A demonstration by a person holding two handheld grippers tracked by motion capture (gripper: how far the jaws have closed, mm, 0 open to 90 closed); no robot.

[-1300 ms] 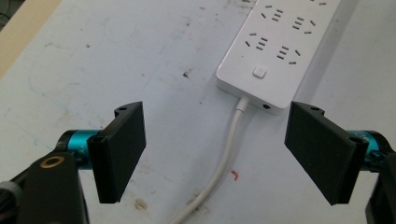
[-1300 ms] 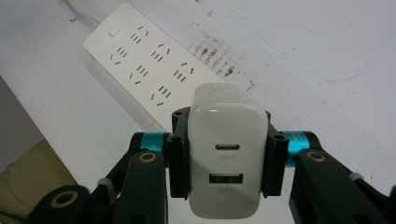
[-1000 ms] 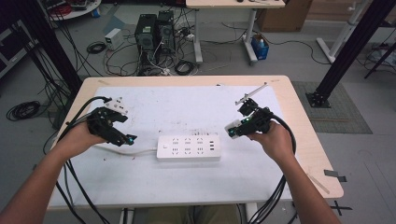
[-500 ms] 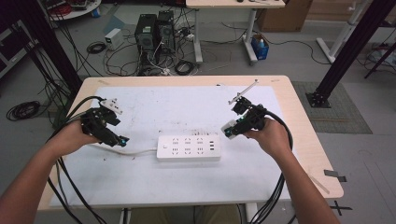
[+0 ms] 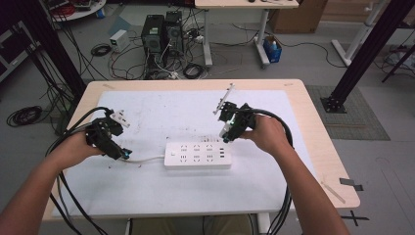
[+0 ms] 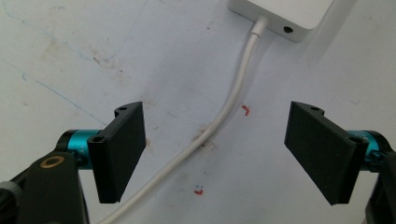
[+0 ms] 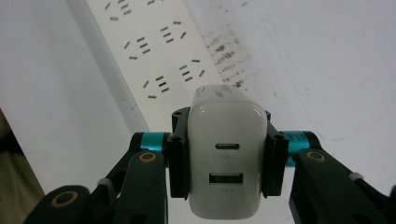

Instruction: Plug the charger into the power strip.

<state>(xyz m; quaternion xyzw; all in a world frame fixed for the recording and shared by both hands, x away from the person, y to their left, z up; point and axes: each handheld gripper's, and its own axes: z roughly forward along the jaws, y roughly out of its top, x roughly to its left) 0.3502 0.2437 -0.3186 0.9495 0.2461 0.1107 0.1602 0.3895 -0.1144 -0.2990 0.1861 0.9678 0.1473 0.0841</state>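
Looking down from the high view, the right gripper [image 5: 226, 131] hovers above the right end of the white power strip [image 5: 197, 155], which lies flat near the middle of the white table [image 5: 161, 193]. Its jaws pinch a small white charger [image 5: 225, 133], though at this size the charger is hard to make out. The left gripper [image 5: 120, 152] sits low at the table's left side, just beside the strip's white cord [image 5: 147, 159], which runs from the strip's left end toward it.

Along the left gripper's [image 6: 224, 144] own view, the two black jaws stand spread well apart with nothing pressed between them. The cord [image 6: 229, 100] curves across the table surface in the gap between the jaws, clear of both pads, and joins the corner of the power strip [image 6: 289, 14] at the top edge.

Along the right gripper's [image 7: 226, 156] own view, the jaws are pressed onto the two sides of the charger [image 7: 227, 158], whose face with two ports, one oval and one rectangular, looks toward the camera. Beyond the charger the power strip [image 7: 154, 51] runs diagonally, its rows of socket slots free of any plug. The charger hangs above the strip and apart from it.
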